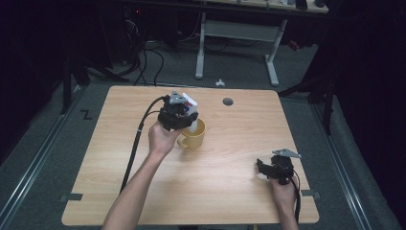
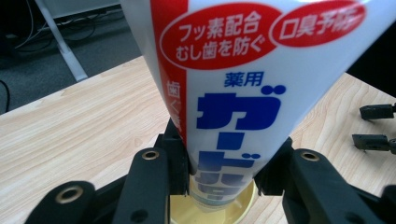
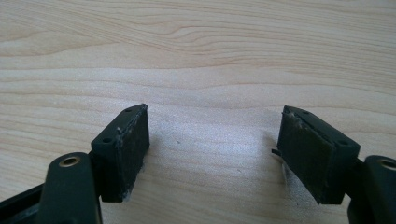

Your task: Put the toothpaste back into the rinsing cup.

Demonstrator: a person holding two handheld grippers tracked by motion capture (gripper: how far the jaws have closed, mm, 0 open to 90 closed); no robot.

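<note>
One toothpaste tube (image 2: 243, 93) in yellow mug (image 1: 194, 135)

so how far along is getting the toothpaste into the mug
Done: the left gripper has picked up the white, red and blue toothpaste tube. In hand: its lower end sits in the yellow ceramic mug, jaws clamped on it. Left: release. The right gripper rests open on the wooden table.
</note>
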